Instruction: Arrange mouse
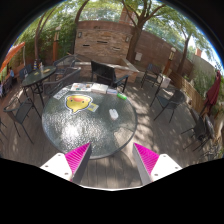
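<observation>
A round glass table (85, 130) stands on a wooden deck beyond my fingers. On it lies a yellow-green mat (78, 101) with a dark mark on it. A small pale object (113, 114), possibly the mouse, sits to the right of the mat near the table's middle. A white item (100, 90) lies at the table's far side. My gripper (112, 160) is open and empty, held back from the table's near rim. Its pink pads (72, 157) are wide apart, with only deck boards between them.
Dark metal chairs (165, 100) ring the table. A second table (40, 75) with chairs stands at the left. A black grill (103, 72) and a brick wall (103, 40) are behind. Trees and a fence close the yard.
</observation>
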The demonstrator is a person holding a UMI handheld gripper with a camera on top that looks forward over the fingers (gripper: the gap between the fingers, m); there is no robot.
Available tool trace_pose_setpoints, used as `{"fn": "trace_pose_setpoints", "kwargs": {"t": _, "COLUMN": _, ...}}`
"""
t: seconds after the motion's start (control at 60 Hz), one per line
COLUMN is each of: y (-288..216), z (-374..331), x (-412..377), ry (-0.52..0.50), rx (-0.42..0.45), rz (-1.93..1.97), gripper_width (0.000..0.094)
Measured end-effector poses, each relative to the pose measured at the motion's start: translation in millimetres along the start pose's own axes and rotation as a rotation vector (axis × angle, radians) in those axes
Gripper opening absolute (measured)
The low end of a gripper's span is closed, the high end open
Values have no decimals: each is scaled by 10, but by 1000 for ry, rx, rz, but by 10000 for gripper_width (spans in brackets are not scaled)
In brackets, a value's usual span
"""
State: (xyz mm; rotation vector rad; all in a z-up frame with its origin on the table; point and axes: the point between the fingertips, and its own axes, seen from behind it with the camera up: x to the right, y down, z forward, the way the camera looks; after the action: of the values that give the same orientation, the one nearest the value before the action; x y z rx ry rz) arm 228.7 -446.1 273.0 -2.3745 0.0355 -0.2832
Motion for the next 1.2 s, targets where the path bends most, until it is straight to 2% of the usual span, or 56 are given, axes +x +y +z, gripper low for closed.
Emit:
{"fn": "trace_pose_setpoints", "kwargs": {"t": 0.267, "y": 182, "z": 374, "x": 234, "ry": -11, "rx": -47, "rz": 31, "gripper_width": 861}}
{"fn": "trace_pose_setpoints", "kwargs": {"t": 0.483, "y": 222, "z": 1583, "x": 431, "ry": -30, "rx": -25, "rz": 37, "gripper_width": 852}}
{"fn": "trace_pose_setpoints", "kwargs": {"t": 0.783, "y": -450, "z": 3661, "x": 225, "ry": -160, "rx": 99, "rz": 13, "gripper_width": 841}}
{"fn": "trace_pose_setpoints", "kwargs": {"t": 0.967, "y": -677, "z": 4507, "x": 102, "ry": -210, "rx": 104, "rz": 4, "gripper_width": 819}}
{"fn": "trace_pose_setpoints", "kwargs": {"t": 1.1, "y": -671, "z": 4767, "x": 24, "ry": -248, "rx": 85, "rz": 4, "gripper_width": 710}}
{"fn": "trace_pose_setpoints", "kwargs": {"t": 1.2, "y": -705, "z": 4812, "x": 41, "ry": -250, "rx": 93, "rz": 12, "gripper_width": 520}}
